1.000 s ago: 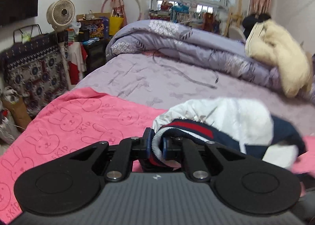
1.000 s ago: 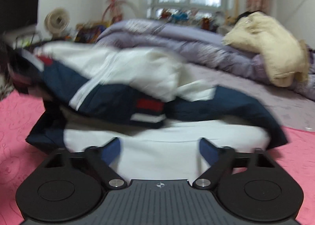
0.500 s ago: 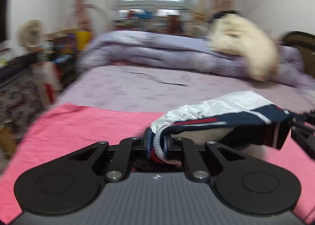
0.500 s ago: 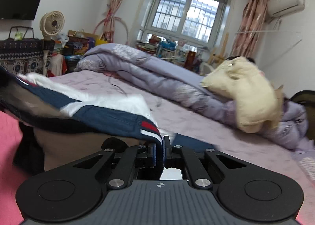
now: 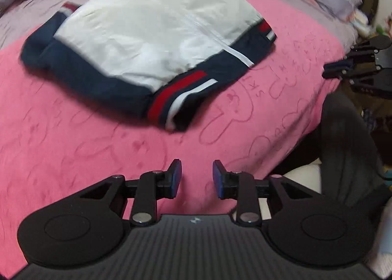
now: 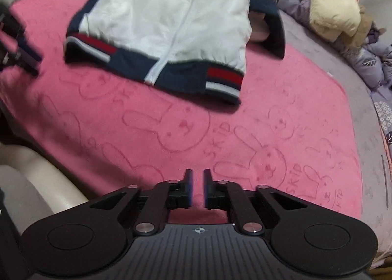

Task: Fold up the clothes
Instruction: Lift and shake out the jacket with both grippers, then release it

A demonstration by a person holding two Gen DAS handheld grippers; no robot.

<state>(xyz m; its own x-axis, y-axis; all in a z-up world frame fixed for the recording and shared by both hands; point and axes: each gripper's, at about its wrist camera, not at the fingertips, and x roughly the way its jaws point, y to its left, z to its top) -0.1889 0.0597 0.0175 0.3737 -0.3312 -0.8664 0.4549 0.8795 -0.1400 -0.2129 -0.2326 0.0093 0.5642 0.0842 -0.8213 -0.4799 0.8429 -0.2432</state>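
The navy-and-white jacket (image 5: 156,35) lies folded in the upper centre of the frame on the pink bunny towel (image 5: 85,152) over the bed. Left tool (image 5: 197,178) hangs spread and empty; right tool (image 6: 197,188) is nearly pressed together, gripping nothing. To finish cleanly, I'd square the loose navy flap (image 6: 272,28) at upper right and flatten the edges.

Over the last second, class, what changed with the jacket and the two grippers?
Both grippers let go: the left gripper and right gripper now hang open and empty, pulled back toward the bed's edge. The jacket, held up between them before, now lies folded on the pink blanket. The blanket stayed put.
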